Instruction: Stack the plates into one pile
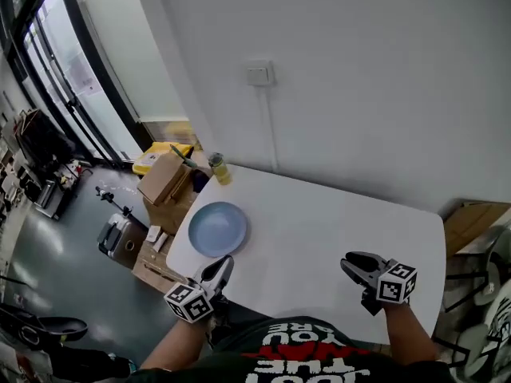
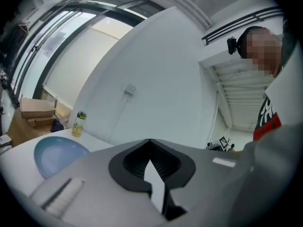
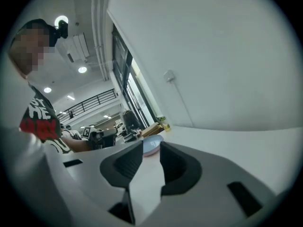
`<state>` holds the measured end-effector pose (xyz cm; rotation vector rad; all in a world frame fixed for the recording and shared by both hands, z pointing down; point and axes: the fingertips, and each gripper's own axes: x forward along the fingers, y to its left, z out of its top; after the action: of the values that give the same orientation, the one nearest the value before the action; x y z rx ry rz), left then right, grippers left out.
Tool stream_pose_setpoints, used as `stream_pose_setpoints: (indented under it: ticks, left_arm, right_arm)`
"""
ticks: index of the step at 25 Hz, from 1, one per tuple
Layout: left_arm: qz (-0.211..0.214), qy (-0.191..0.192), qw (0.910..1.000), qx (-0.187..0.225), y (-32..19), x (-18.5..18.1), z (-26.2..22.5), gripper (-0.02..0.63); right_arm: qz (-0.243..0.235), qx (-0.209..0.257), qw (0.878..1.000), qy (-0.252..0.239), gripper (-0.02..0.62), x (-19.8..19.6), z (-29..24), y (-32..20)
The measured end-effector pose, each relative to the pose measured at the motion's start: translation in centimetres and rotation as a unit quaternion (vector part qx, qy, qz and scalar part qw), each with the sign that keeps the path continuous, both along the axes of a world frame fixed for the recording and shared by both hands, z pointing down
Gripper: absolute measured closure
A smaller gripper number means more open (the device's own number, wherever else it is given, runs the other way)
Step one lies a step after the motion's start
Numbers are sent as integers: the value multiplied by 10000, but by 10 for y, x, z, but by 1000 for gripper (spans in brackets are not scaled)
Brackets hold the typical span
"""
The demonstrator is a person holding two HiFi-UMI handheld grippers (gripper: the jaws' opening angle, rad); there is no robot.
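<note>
I note a round, smooth pale-blue plate lying flat, face up, centre-left on the white table. My left gripper has its jaws together. My right gripper has its jaws apart with nothing between them.

Right gripper held its jaws apart, with nothing between them. Through the gap, a blue plate lay on the white table. A yellowish bottle stood beyond, near the table's far edge.
</note>
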<state>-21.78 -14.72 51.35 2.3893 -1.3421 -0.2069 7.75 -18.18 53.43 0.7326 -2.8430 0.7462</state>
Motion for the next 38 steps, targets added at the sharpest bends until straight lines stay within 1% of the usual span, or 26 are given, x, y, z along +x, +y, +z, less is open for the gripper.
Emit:
stream_pose_setpoints:
  ticks: [2, 5, 7, 10, 13, 15, 17, 19, 22, 25, 31, 38]
  left_arm:
    - [387, 19, 9992, 8, -16, -52, 13, 598]
    - [937, -214, 9954, -41, -32, -139, 15, 598]
    - [1279, -372, 9911, -36, -36, -193, 4, 598]
    - [1624, -381, 9860, 45, -32, -249, -18, 598]
    - [1736, -305, 9842, 188, -30, -277, -34, 598]
    - [1768, -205, 9837, 244, -29, -283, -40, 598]
    - [1828, -32, 9827, 307, -26, -282, -47, 598]
    - [1853, 80, 9819, 387, -22, -279, -53, 598]
    - [1831, 106, 9820, 441, -18, -275, -58, 598]
    - [1876, 21, 9811, 462, -16, -269, -55, 598]
    - [1985, -53, 9792, 418, -10, -258, -49, 598]
    - [2040, -24, 9782, 384, -10, -255, -48, 598]
  right_arm:
    - [413, 88, 9991, -43, 482, -48, 0, -2]
    - [1270, 74, 9917, -191, 491, -128, -10, -2]
    - [1659, 36, 9859, -208, 515, -183, -20, 7]
    - [1773, 114, 9841, 11, 543, -257, -34, 23]
    - [1727, 324, 9842, 220, 565, -311, -43, 30]
    - [1663, 447, 9847, 281, 566, -337, -45, 36]
    - [1589, 570, 9851, 325, 570, -355, -47, 41]
    - [1547, 644, 9852, 359, 578, -367, -47, 45]
    - [1550, 651, 9852, 347, 588, -376, -49, 43]
    - [1562, 678, 9847, 359, 589, -376, -52, 41]
    - [1739, 749, 9799, 624, 591, -359, -52, 40]
    - [1729, 754, 9792, 741, 591, -355, -49, 42]
